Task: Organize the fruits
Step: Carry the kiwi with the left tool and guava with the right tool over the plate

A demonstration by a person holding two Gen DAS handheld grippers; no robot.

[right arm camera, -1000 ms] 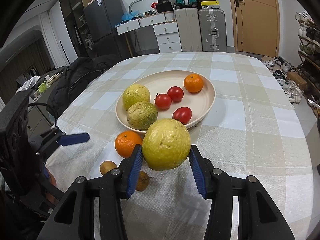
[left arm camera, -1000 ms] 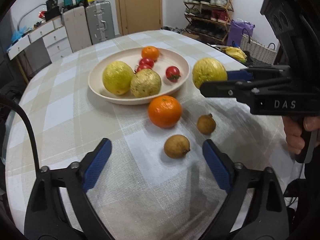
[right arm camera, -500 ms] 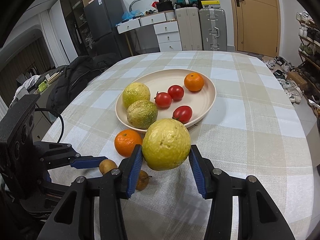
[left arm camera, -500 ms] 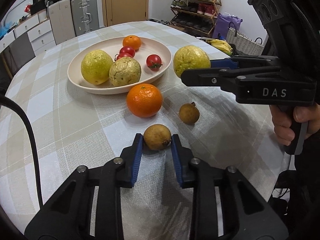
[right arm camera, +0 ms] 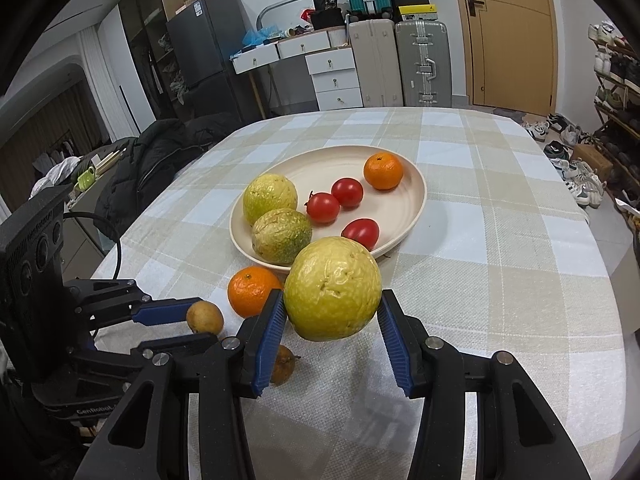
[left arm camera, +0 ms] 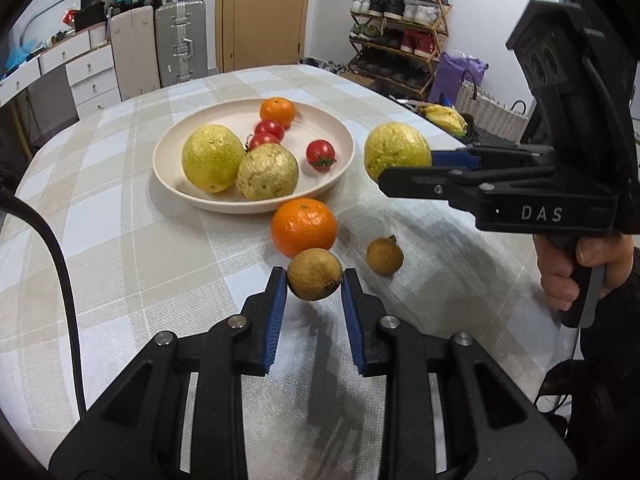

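L gripper (left arm camera: 315, 281) clamps a small brown fruit (left arm camera: 315, 274) just off the tablecloth (left arm camera: 120, 248), near the orange (left arm camera: 304, 227). R gripper (right arm camera: 331, 312) grips a yellow fruit (right arm camera: 333, 288), raised beside the plate (right arm camera: 404, 216).

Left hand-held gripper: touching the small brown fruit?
Touching. The left wrist view shows both blue pads of the left hand-held gripper pressed against the small brown fruit, lifted off the tablecloth.

White walls. Wooden door (right arm camera: 510, 32) at back, two hard suitcases (right arm camera: 398, 64) beside it. White drawer unit (right arm camera: 334, 78) to their left, dark fridge (right arm camera: 200, 56) further left. Shoe rack (left arm camera: 394, 54) along right wall. Worktop (right arm camera: 500, 216) under checked cloth.
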